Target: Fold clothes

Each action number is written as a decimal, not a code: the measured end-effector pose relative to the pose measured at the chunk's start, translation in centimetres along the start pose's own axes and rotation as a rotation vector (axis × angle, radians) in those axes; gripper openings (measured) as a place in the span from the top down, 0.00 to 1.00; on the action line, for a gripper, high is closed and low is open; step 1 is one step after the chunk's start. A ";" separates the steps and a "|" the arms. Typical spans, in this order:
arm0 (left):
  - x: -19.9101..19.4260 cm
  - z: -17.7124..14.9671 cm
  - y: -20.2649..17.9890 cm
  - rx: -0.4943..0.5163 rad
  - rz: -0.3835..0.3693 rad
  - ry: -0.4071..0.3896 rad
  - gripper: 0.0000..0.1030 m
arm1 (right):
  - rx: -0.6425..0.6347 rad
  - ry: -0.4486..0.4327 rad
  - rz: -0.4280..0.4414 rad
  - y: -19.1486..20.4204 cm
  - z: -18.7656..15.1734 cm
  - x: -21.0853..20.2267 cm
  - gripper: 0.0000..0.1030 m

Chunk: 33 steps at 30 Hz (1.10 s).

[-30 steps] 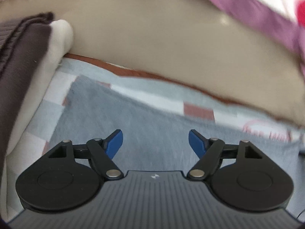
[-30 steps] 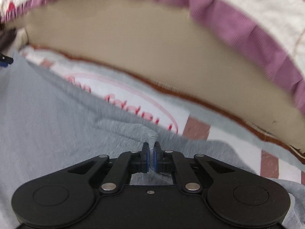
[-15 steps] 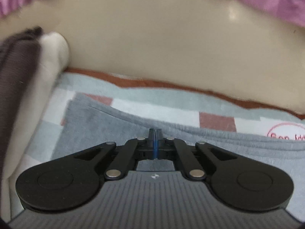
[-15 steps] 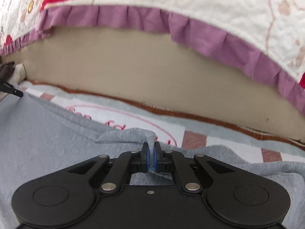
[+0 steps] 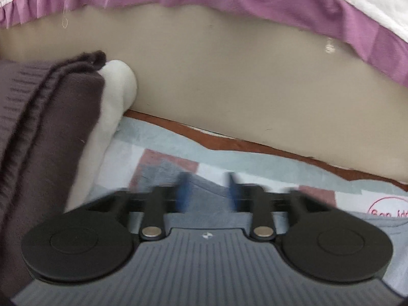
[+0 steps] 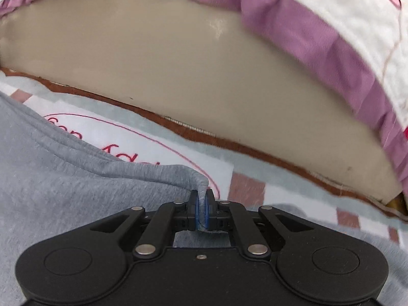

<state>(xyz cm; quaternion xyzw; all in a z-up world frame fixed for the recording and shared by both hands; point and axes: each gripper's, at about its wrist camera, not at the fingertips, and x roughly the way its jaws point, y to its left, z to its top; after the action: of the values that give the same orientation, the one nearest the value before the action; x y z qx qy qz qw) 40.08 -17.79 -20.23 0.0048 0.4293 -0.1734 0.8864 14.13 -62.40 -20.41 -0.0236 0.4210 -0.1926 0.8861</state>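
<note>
**Grey garment: right edge pinched, left side let go**

The right gripper (image 6: 201, 210) was clamped on a raised fold at the edge of the grey garment (image 6: 63, 191), the cloth peaking up between the blue pads. Judged reason: holding that edge lets it be carried over for the next fold. The garment lay spread on the patterned mat (image 6: 255, 186), near the beige floor (image 6: 178, 76).

The left gripper (image 5: 207, 195) had just been opening. Its jaws stood apart over the garment's far edge, with grey cloth showing in the gap but not pressed by either pad. Its fingertips (image 5: 184, 191) were smeared by motion, so contact was hard to rule out fully. Likely a release after setting that side down.

Only the left wrist view showed the stack of dark brown clothing (image 5: 51, 127) on a white piece (image 5: 117, 89), left of the mat, probably items already folded. Only the right wrist view showed the pinch itself and more of the mat's red lettering (image 6: 119, 150). Both showed the purple-frilled quilt (image 6: 318, 38) overhead.
</note>
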 end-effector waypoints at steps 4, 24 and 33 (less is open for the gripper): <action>1.3 0.5 0.2 0.134 0.021 0.011 0.47 | 0.039 0.014 0.025 -0.5 -0.5 0.6 0.95; 0.1 -4.7 -5.9 0.546 0.091 -0.093 0.88 | 0.002 -0.047 -0.012 0.8 -2.6 -0.1 0.94; -1.3 -2.5 -4.2 0.358 0.206 -0.200 0.92 | 0.044 -0.173 -0.064 1.3 0.3 -2.3 0.94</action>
<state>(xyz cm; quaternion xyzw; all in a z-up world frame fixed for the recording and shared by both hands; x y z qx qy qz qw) 36.08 -20.97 -20.23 0.1883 0.2988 -0.1550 0.9226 13.44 -60.39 -18.80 -0.0342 0.3375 -0.2271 0.9129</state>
